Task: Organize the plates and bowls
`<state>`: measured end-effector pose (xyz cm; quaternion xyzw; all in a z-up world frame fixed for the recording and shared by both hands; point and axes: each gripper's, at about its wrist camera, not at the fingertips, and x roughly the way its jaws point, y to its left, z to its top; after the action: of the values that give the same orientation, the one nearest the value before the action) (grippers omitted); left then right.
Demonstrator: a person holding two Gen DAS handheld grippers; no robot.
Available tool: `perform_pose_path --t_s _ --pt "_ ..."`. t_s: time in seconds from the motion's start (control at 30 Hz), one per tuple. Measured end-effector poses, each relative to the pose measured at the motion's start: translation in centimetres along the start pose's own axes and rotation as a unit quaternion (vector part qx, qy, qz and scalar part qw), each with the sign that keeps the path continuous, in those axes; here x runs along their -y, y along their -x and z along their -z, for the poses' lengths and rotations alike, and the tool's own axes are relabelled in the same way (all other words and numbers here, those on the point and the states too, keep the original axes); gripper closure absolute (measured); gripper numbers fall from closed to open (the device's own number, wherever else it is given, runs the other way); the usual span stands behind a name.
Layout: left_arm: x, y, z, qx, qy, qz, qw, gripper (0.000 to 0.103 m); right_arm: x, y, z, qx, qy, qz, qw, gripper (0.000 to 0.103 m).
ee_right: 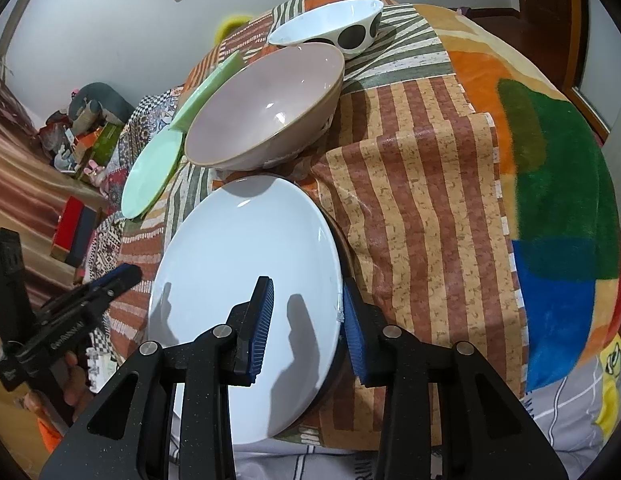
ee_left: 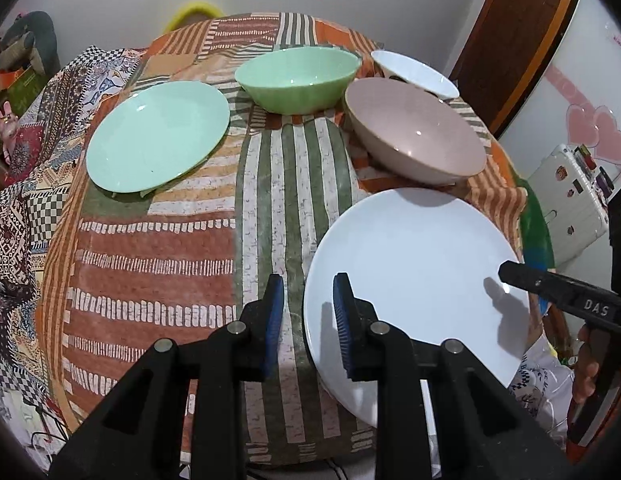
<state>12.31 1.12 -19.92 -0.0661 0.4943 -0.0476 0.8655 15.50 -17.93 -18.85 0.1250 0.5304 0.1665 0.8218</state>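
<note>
A white plate (ee_left: 414, 264) lies at the near right of the patterned table; it also shows in the right wrist view (ee_right: 246, 264). My left gripper (ee_left: 306, 320) is open, straddling the plate's left rim. My right gripper (ee_right: 308, 320) is open, straddling the plate's right rim; it appears in the left wrist view (ee_left: 518, 276) as one black finger over the plate. Behind the plate stand a pink bowl (ee_left: 414, 132), a green bowl (ee_left: 298, 76) and a white dotted bowl (ee_right: 330, 28). A mint plate (ee_left: 158, 136) lies at the left.
The table is covered with a striped patchwork cloth (ee_left: 170, 264). A colourful blanket (ee_right: 558, 184) hangs over the right side. Boxes and clutter (ee_right: 82, 136) lie on the floor to the left. A white suitcase (ee_left: 570, 196) stands at the right.
</note>
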Motion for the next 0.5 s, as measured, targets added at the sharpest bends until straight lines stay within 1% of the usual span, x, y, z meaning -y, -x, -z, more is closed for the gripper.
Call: perform_pose_path --t_s 0.1,0.17,0.2,0.27,0.3,0.33,0.4,0.47,0.5 --pt "-0.1 0.3 0.0 0.003 0.001 0.001 1.0 0.079 -0.2 0.0 0.0 0.002 0.006 0.011 1.0 0.072" --pt "-0.2 0.5 0.1 0.003 0.003 0.002 1.0 0.079 -0.9 0.8 0.1 0.029 0.028 0.056 0.998 0.071" --pt "-0.2 0.6 0.2 0.004 0.005 0.005 1.0 0.079 -1.1 1.2 0.0 0.039 0.037 0.064 0.997 0.071" --pt "-0.3 0.9 0.2 0.006 0.008 0.007 0.9999 0.079 -1.5 2.1 -0.3 0.05 0.049 0.056 0.996 0.061" --pt "-0.3 1.1 0.2 0.009 0.009 0.008 0.9999 0.079 -1.7 2.5 -0.4 0.06 0.053 0.064 0.995 0.054" --pt "-0.4 1.4 0.2 0.014 0.01 0.007 0.9998 0.079 -1.9 2.7 -0.4 0.067 0.058 0.074 0.993 0.049" --pt "-0.5 2.1 0.3 0.025 0.01 0.005 0.9996 0.079 -2.8 3.0 -0.4 0.083 0.086 0.107 0.987 0.047" --pt "-0.8 2.6 0.3 0.031 0.011 0.003 0.9995 0.078 -3.4 3.0 -0.4 0.085 0.098 0.11 0.985 0.044" --pt "-1.0 2.9 0.3 0.034 0.013 0.002 0.9993 0.077 -3.6 2.9 -0.5 0.087 0.1 0.108 0.985 0.041"
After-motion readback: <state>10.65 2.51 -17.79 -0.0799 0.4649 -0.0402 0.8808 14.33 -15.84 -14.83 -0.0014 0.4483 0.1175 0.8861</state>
